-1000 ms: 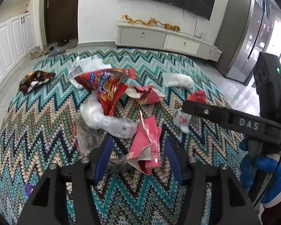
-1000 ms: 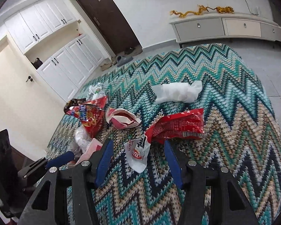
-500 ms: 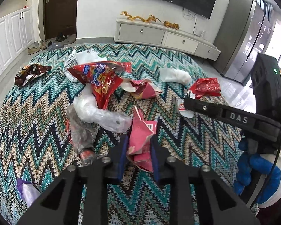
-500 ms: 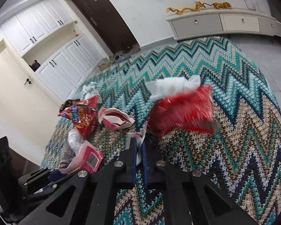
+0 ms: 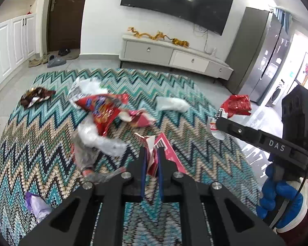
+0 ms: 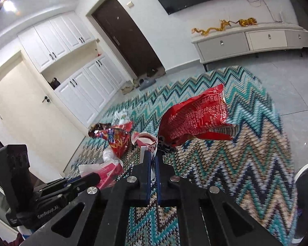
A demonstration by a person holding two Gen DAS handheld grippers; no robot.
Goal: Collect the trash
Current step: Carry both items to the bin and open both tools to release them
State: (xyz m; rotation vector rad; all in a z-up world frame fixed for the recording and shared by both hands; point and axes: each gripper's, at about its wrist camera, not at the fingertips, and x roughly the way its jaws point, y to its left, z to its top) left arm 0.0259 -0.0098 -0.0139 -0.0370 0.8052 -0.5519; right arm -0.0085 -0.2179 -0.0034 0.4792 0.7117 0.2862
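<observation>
My left claw (image 5: 152, 160) was clamped on a pink wrapper (image 5: 166, 153), lifted off the rug (image 5: 41, 143). My right claw (image 6: 153, 160) gripped a red bag (image 6: 195, 119) — it hung ahead and to the right. More trash lay beyond my left claw — a red chip bag (image 5: 102, 108) and clear plastic (image 5: 98, 139).

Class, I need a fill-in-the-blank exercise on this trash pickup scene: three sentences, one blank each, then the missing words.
1. The left claw is shut on a torn ____ packet.
2. The right claw holds a white wrapper with a ____ bag hanging from it, lifted off the rug.
3. A brown wrapper lies near the ____ edge of the rug in the left wrist view.

Missing words: pink; red; left
</observation>
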